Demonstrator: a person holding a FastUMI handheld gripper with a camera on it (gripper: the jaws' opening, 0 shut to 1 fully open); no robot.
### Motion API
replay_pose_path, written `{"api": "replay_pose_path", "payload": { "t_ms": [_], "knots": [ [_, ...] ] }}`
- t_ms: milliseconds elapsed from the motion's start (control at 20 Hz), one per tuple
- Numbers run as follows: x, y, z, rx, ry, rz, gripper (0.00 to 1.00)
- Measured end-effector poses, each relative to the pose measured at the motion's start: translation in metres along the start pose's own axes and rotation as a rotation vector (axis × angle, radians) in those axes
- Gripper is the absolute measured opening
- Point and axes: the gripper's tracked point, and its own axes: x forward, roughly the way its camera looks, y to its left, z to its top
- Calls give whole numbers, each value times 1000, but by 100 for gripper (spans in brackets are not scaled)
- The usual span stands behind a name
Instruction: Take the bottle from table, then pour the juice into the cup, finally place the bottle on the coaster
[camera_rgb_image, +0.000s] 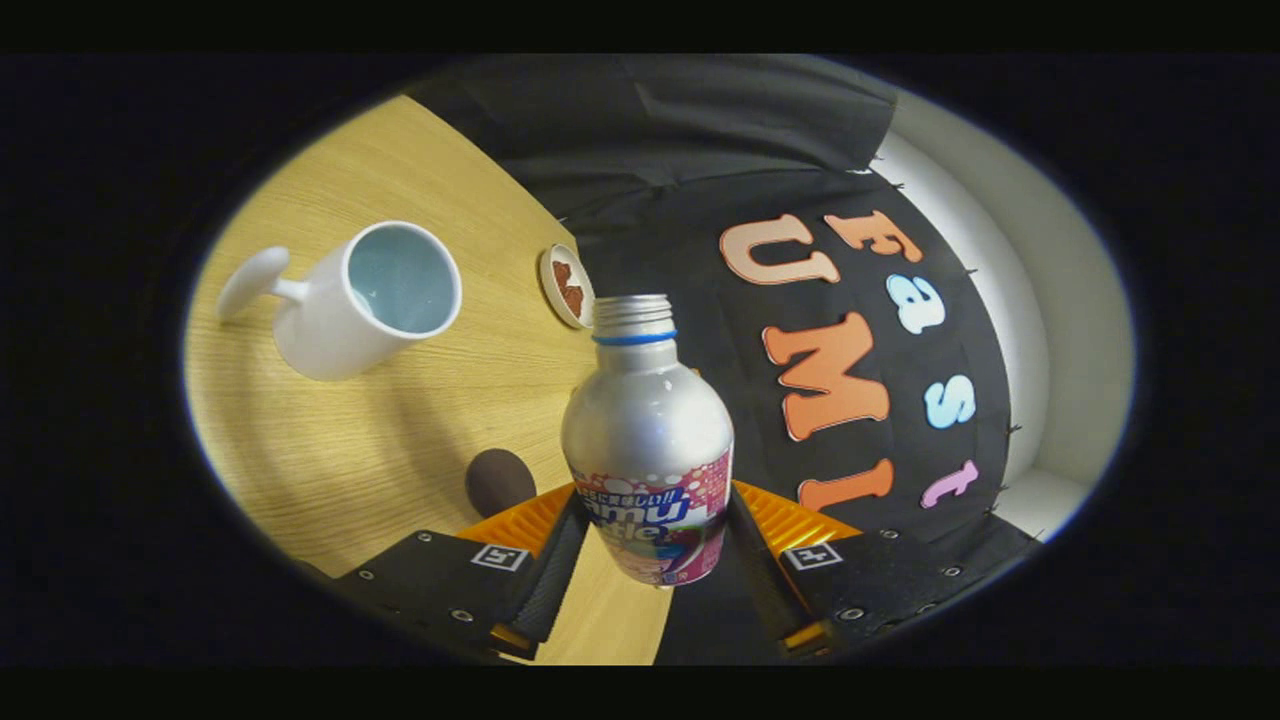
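A silver metal bottle (648, 440) with a colourful printed label, a blue neck ring and an uncapped threaded mouth sits clamped between the gripper (650, 560) fingers, both pressing its lower body. It is lifted and tilted over the light wooden table (330, 450). Beyond it to one side stands a white ceramic cup (365, 300) with a pale blue inside. A small round white coaster (567, 286) with a brown centre lies near the bottle's mouth. A dark brown oval object (498, 480) rests on the table beside the fingers.
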Motion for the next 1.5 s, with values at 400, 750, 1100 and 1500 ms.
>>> {"api": "replay_pose_path", "payload": {
  "t_ms": [400,750,1100,1500],
  "knots": [
    [4,-6,13,-138,-28,-35,77],
    [10,-2,19,-256,-42,-41,77],
    [14,-5,27,-357,-62,-60,77],
    [16,-10,27,-420,-64,-69,77]
  ]
}}
